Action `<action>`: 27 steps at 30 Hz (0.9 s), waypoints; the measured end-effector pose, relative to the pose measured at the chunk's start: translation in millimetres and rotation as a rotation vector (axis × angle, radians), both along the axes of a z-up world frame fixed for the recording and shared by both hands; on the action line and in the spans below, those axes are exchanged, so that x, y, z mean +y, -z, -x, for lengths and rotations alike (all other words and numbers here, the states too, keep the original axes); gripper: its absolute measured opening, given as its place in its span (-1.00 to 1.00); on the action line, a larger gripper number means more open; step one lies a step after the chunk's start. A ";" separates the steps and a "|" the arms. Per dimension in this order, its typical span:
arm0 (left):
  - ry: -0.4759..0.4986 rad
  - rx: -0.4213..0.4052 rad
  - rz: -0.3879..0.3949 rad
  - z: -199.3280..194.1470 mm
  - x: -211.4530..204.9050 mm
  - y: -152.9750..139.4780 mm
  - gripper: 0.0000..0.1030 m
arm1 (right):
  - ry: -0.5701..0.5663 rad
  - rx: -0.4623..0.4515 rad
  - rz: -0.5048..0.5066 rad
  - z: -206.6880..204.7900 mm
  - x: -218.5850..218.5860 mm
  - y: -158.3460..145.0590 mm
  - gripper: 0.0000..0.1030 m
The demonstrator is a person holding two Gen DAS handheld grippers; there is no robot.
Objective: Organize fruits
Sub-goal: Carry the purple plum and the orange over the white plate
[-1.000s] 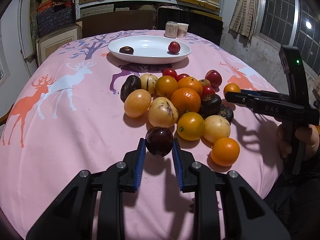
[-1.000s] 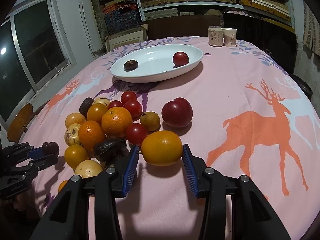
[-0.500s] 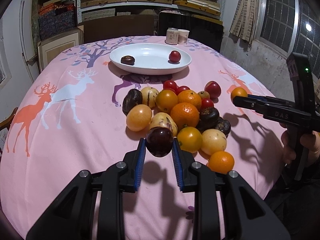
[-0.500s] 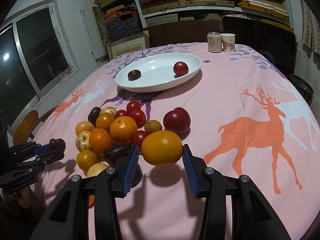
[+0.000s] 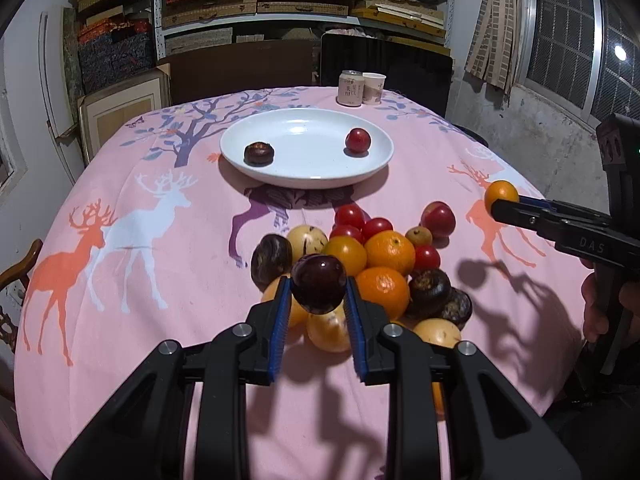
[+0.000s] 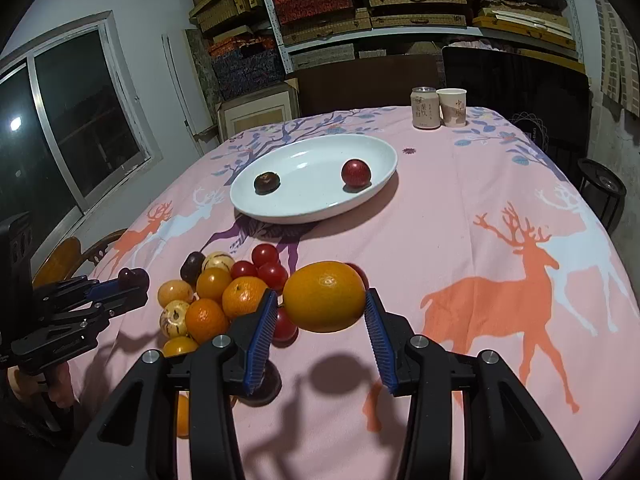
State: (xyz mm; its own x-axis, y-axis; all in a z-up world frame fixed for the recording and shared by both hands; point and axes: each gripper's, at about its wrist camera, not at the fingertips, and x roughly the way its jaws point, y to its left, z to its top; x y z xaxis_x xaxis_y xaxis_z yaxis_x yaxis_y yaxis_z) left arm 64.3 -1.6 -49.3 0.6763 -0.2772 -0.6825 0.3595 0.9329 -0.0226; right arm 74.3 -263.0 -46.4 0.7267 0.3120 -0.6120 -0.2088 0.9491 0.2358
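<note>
My left gripper [image 5: 318, 304] is shut on a dark purple plum [image 5: 319, 288], held in the air above the near side of the fruit pile [image 5: 384, 256]. My right gripper [image 6: 320, 316] is shut on an orange [image 6: 325, 296], lifted off the pink cloth to the right of the pile [image 6: 224, 292]. A white oval plate [image 5: 308, 172] lies beyond the pile and holds a dark brown fruit [image 5: 259, 153] on its left and a red fruit [image 5: 358, 140] on its right. In the left wrist view the right gripper [image 5: 500, 200] enters from the right edge with the orange.
A round table under a pink deer-print cloth [image 6: 500, 240] carries everything. A can [image 6: 425, 107] and a paper cup [image 6: 452, 107] stand at the far edge. Dark chairs [image 5: 384, 68] and shelves of boxes stand behind; a wooden chair back [image 5: 16, 272] is at the left.
Both grippers have risen with their fruit, the plum and the orange now well off the cloth. The pile and plate appear farther below and smaller in both views.
</note>
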 end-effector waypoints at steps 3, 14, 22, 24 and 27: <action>0.003 -0.007 -0.005 -10.1 -3.0 -4.3 -0.50 | 0.001 -0.008 0.001 -8.3 -1.1 -5.9 -0.12; 0.013 -0.032 -0.035 -65.4 -15.7 -21.9 -0.49 | 0.007 -0.008 -0.001 -63.0 -4.3 -29.8 -0.12; 0.022 -0.046 -0.071 -131.8 -34.1 -33.9 -0.49 | 0.010 -0.007 0.033 -129.6 1.0 -42.6 -0.12; 0.028 -0.043 -0.068 -149.8 -38.5 -34.6 -0.49 | 0.006 0.001 0.035 -146.7 3.2 -42.0 -0.12; 0.029 -0.025 -0.076 -180.3 -47.6 -32.1 -0.49 | 0.003 0.017 0.037 -175.8 5.9 -40.1 -0.12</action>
State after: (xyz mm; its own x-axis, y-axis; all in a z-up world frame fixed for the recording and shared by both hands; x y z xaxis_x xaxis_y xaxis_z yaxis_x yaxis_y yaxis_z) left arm 244.6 -49.2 -17.2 0.6857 -0.2452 -0.6854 0.3861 0.9207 0.0569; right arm 250.1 -257.2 -6.3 0.7171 0.2863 -0.6355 -0.2019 0.9580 0.2037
